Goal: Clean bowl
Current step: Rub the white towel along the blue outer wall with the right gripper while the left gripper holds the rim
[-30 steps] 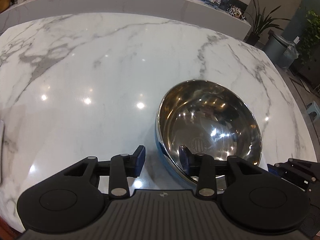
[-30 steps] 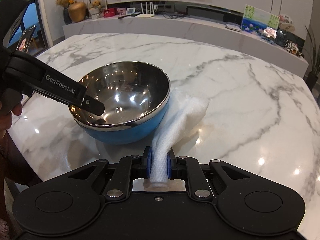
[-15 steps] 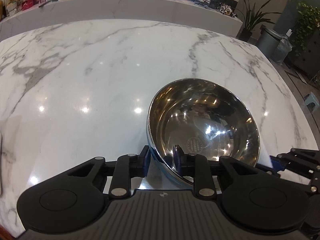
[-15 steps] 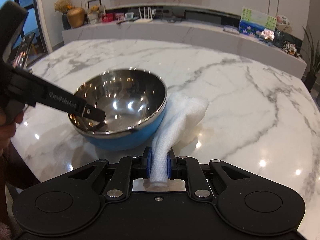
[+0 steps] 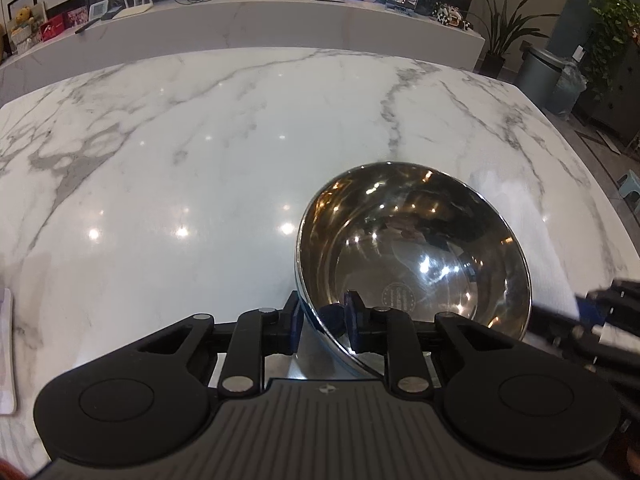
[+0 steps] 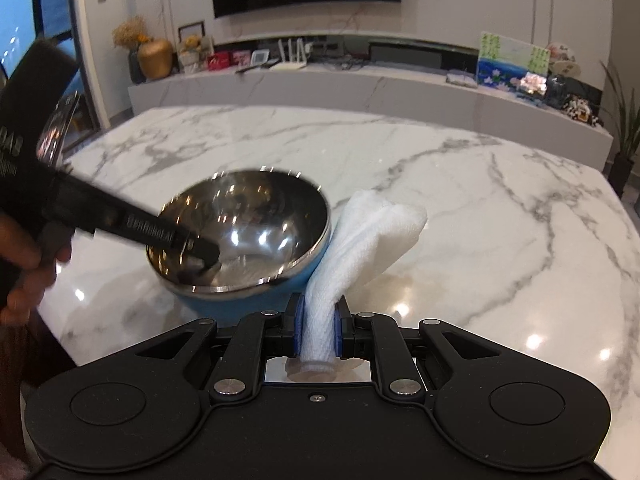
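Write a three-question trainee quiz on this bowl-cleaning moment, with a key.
1. True or false: the left gripper has one finger inside the bowl and one outside its rim.
2. What does the right gripper hold?
A. a sponge
B. a white cloth
C. a spoon
3. Fill in: the bowl is shiny metal inside and ___ outside.

Key:
1. True. The jaws have just been closing on the rim at the bowl's near edge.
2. B. The cloth is pinched between the blue pads, and its free end hangs beside the bowl, over the marble table.
3. Blue.
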`<state>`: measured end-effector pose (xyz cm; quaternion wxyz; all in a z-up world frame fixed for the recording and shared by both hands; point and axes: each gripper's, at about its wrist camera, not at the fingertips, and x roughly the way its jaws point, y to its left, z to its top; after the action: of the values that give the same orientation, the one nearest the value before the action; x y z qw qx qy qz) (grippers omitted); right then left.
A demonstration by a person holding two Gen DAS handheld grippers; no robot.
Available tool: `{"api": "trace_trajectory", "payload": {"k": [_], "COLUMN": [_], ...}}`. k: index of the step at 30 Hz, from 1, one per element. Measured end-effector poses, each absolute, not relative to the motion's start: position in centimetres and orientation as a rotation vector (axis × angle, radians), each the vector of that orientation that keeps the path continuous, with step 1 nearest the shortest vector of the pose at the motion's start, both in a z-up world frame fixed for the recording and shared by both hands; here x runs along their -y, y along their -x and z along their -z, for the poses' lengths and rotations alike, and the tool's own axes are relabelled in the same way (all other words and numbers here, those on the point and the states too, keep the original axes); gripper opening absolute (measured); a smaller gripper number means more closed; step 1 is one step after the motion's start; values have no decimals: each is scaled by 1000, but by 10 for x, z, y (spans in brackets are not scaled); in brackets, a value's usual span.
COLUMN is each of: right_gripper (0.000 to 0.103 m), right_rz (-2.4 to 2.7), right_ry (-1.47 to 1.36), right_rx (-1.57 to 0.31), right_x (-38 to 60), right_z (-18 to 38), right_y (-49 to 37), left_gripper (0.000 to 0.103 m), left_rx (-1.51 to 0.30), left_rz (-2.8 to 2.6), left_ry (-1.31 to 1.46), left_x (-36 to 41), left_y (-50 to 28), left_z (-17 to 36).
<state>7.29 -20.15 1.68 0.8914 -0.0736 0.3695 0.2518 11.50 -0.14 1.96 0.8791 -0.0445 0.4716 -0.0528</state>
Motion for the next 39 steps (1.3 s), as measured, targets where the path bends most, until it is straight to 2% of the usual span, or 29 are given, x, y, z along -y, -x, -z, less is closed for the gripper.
{"api": "trace_trajectory", "payload": {"k": [13,17,19,23,30,35,37,39], "right_gripper": [13,13,13,13,13,13,13,13], "right_rz": [-550,-504,-483,-467,-473,-482,-491,-497], "right_ry": [217,191,163,118,130,155,167,193], "right_rx": [-828,-792,-755,-690,-716,-752,-773,-794], "right_x": [190,196,202,211,208,203,200,196], "right_z": [-6,-10,-15,-24,-22,-19,-16,-12], "right_y": [-72,-73,-73,-69,-69,-68,-68,-68], "left_gripper": [24,21,16,16,16,26,37,39], "left_rx": [-1022,-1017,-1010,-1002,-997,-1007,-1013,-1021], "left_rz": [81,91,107,127,124,100,96,91], "left_ry": [132,98,71,46,48,79,94,108], "left_x": [-2,0,1,5,7,3,3,4], "left_y": [-113,-113,-114,-116,-118,-116,-115,-113], "left_z": [-24,-23,-23,-22,-24,-23,-22,-21]}}
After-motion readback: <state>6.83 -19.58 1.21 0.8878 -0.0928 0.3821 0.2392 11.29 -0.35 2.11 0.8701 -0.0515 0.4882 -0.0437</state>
